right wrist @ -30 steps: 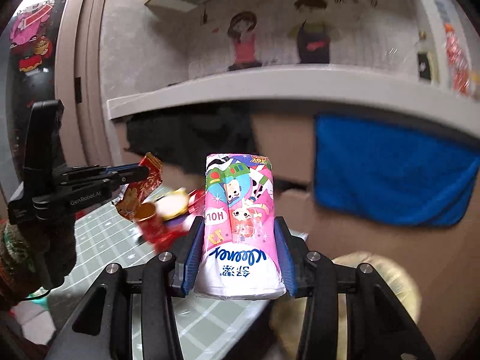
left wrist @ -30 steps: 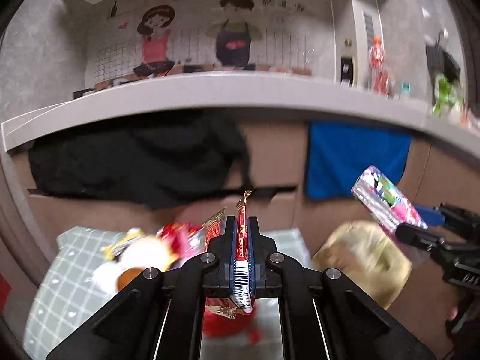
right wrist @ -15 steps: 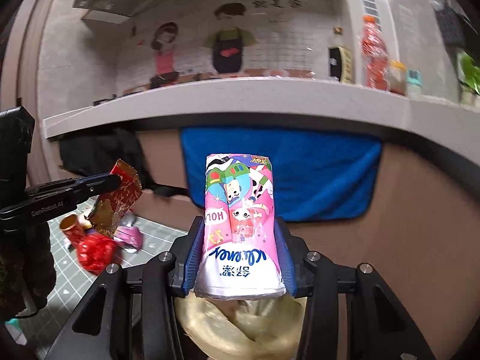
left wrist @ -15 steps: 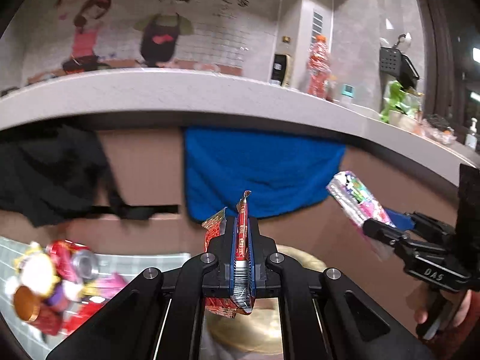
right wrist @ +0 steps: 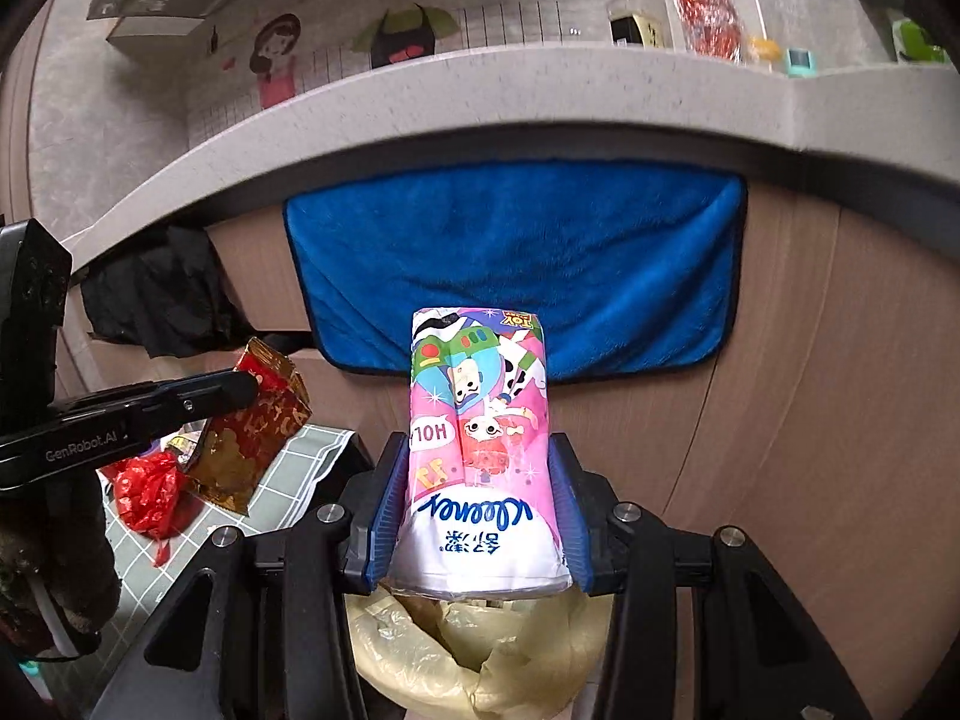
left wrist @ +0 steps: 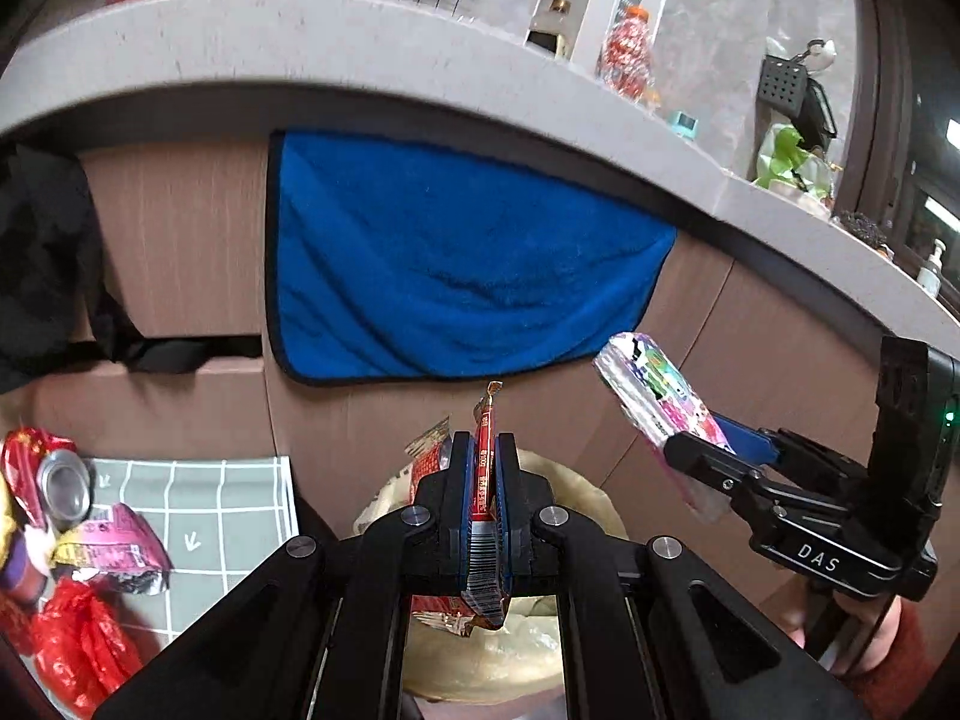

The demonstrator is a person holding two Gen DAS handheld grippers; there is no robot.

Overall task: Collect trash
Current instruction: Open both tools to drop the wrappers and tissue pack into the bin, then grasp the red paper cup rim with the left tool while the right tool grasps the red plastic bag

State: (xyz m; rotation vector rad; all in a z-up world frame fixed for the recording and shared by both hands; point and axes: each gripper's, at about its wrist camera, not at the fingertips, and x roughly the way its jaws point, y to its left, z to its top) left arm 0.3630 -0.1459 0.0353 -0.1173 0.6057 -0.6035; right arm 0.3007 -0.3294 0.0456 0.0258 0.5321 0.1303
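Left gripper point(left wrist: 487, 480) nearest, fingers pressed flat on red snack wrapper point(left wrist: 483, 516), wrapper edge-on between pads, hanging above bin. Right gripper point(right wrist: 477, 504) fingers pinching pink tissue pack point(right wrist: 478, 450) by both sides, pack upright, also above bin. Bin point(right wrist: 480, 648) just below both grippers, lined with yellowish bag, some trash inside. Left of bin: table with green checked cloth point(left wrist: 198, 516), carrying crushed can point(left wrist: 63, 483), pink wrapper point(left wrist: 114, 555), red plastic bag point(left wrist: 84, 636). Far: blue towel point(left wrist: 444, 276) hanging under grey counter point(left wrist: 300, 54).
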